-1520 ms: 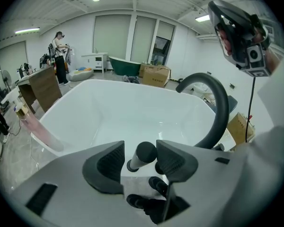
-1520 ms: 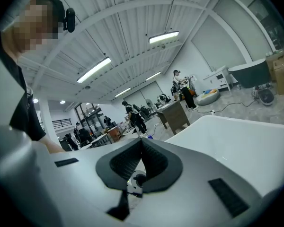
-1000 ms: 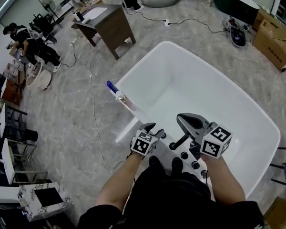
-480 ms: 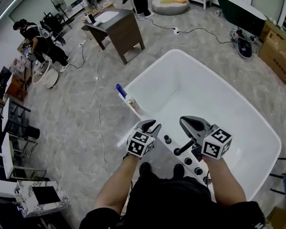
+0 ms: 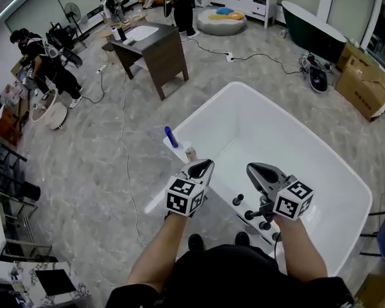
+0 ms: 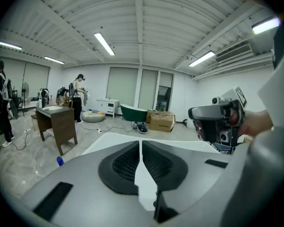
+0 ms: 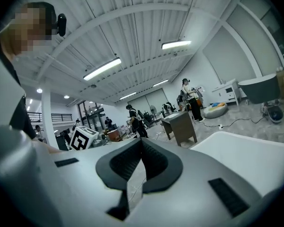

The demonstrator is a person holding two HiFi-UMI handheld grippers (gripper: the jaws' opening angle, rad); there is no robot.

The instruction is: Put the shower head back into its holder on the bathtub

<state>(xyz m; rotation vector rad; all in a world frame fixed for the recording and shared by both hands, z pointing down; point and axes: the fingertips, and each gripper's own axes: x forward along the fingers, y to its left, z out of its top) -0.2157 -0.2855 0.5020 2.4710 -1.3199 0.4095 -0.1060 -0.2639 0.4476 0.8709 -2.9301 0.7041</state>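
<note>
**Both jaws empty over the tub's near rim**

Nearest, my left jaws [image 5: 201, 167] are closing, down to a sliver with nothing between them. My right jaws [image 5: 256, 171] are pressed together and just as empty. Both hang above the near rim of the bathtub [image 5: 276, 133], where dark knobs [image 5: 250, 215] stand in a row under my right.

Just past my left jaws, a small metal-looking fitting [image 5: 191, 154] stands on the rim corner. I take it for the shower head in its holder, but it is too small to be sure. Such a head should be hard, smooth and slippery, tugged by its hose, so I'd grip the handle.

The rim is narrow and crowded by knobs, while the basin beyond gives room. A blue thing [image 5: 171, 136] sits by the corner, and a brown desk [image 5: 157, 50] stands well off.
</note>
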